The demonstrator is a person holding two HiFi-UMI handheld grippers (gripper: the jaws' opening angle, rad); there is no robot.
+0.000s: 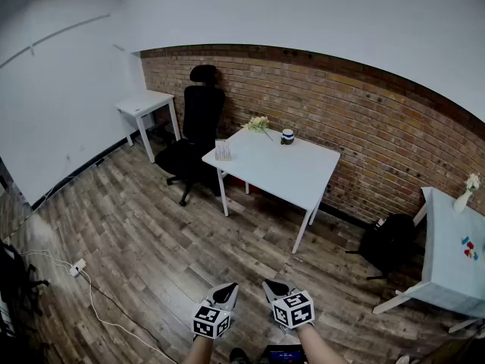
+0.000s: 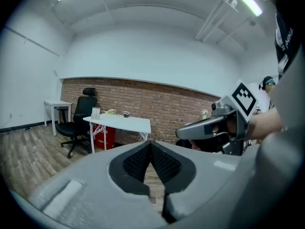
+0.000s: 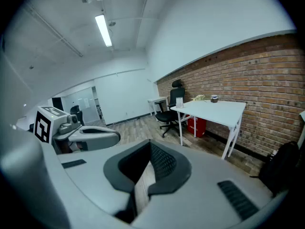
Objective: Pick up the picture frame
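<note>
A small picture frame (image 1: 223, 152) stands upright on the near left corner of the white table (image 1: 288, 174), well across the wood floor from me. It also shows small in the left gripper view (image 2: 95, 112) and in the right gripper view (image 3: 179, 102). My left gripper (image 1: 229, 288) and right gripper (image 1: 271, 286) hang side by side at the bottom of the head view, far short of the table. Both point slightly down. The left gripper's (image 2: 151, 144) jaws meet with nothing between them, and the right gripper (image 3: 150, 144) is likewise shut and empty.
A flower bunch (image 1: 258, 123) and a dark jar (image 1: 287, 136) sit at the table's far edge by the brick wall. A black office chair (image 1: 198, 120) stands left of it, with a small white side table (image 1: 144, 105) beyond. A black backpack (image 1: 388, 241), a pale table (image 1: 455, 256) and a floor cable (image 1: 76, 267) lie around.
</note>
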